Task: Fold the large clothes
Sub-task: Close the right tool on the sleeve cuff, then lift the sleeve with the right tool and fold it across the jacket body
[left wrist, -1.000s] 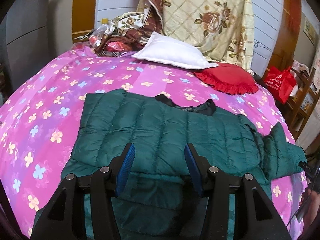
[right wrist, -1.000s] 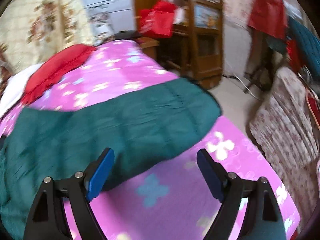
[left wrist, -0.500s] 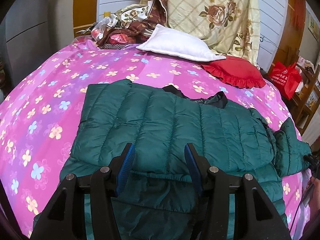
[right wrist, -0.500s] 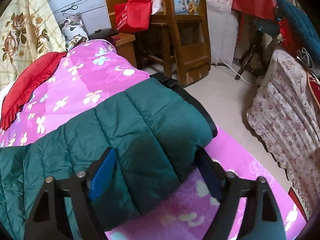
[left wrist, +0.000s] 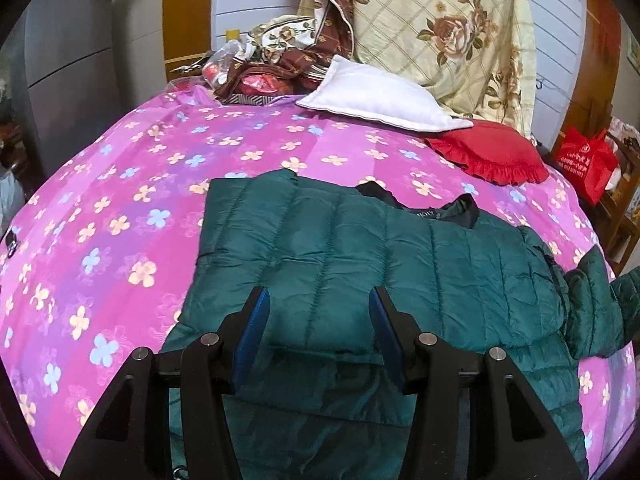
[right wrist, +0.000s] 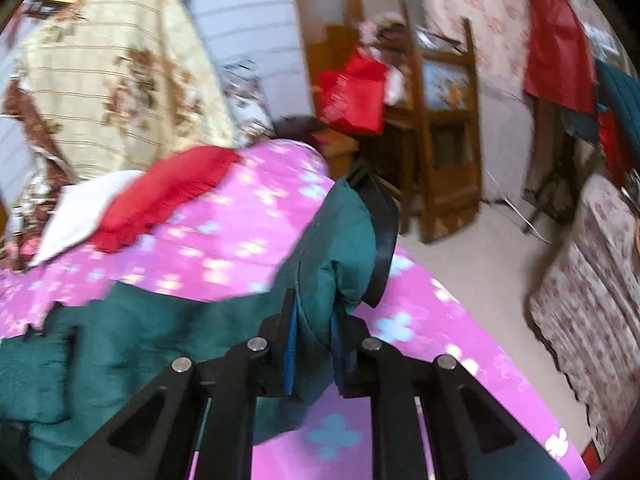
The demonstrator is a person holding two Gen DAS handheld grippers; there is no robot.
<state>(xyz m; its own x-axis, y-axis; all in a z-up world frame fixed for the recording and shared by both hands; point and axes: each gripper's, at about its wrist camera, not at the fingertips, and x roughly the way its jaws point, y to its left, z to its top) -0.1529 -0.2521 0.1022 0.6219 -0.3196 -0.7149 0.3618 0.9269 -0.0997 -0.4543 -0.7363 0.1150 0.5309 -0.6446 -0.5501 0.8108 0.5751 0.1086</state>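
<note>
A dark green quilted jacket lies flat on the pink flowered bed cover, collar toward the pillows. My left gripper hovers over its near hem, jaws open, with a folded flap of fabric below them and no pad pressing on it. In the right wrist view my right gripper is shut on the end of the jacket's sleeve, which is raised off the bed. The sleeve's black cuff curls over beyond the fingers. That view is blurred by motion.
A white pillow and a red frilled cushion lie at the bed's head below a hanging floral quilt. Beside the bed stand a red bag, a wooden shelf and floral-covered furniture.
The right gripper's jaws came together on the sleeve end and lifted it off the bed. The left gripper drifted slightly over the jacket and stayed open.
</note>
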